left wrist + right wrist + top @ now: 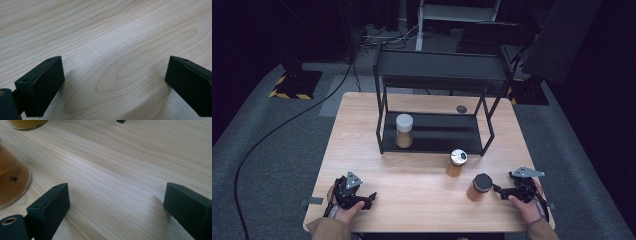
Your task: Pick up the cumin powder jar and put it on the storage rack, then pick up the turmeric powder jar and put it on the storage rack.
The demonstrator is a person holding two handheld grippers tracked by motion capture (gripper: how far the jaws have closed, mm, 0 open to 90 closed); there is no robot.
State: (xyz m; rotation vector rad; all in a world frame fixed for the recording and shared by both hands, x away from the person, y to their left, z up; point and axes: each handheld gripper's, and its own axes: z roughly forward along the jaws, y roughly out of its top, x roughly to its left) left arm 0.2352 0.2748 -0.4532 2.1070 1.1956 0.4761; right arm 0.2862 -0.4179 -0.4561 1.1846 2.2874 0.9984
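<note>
High view: a wooden table (422, 200) is seen with a black two-level shelf rack (434, 105) at the back. One white-lidded jar (404, 130) is stood on the rack's bottom shelf, at its left end. Two more jars are left on the table in front of the rack: a silver-lidded jar (456, 163) near the rack's right leg, and a black-lidded jar (479, 187) closer to the person. All three hold something brown-orange.

The right gripper (503, 190) is held low, just beside the black-lidded jar, w/ its tips pointed at it but not touching. In the right gripper view the jaws are spread wide w/ bare wood between them, and the jar (12, 180) is seen off to the side, so nothing is gripped. It is prob. kept there because that jar is the nearest one to pick up.

The left gripper (371, 196) is rested low at the table's near left, well apart from every jar. Its jaws are wide open too, w/ bare wood between them in the left gripper view. It is prob. parked out of the way.

Likely job: jars are to be put on the rack; one looks done, two are left.
</note>
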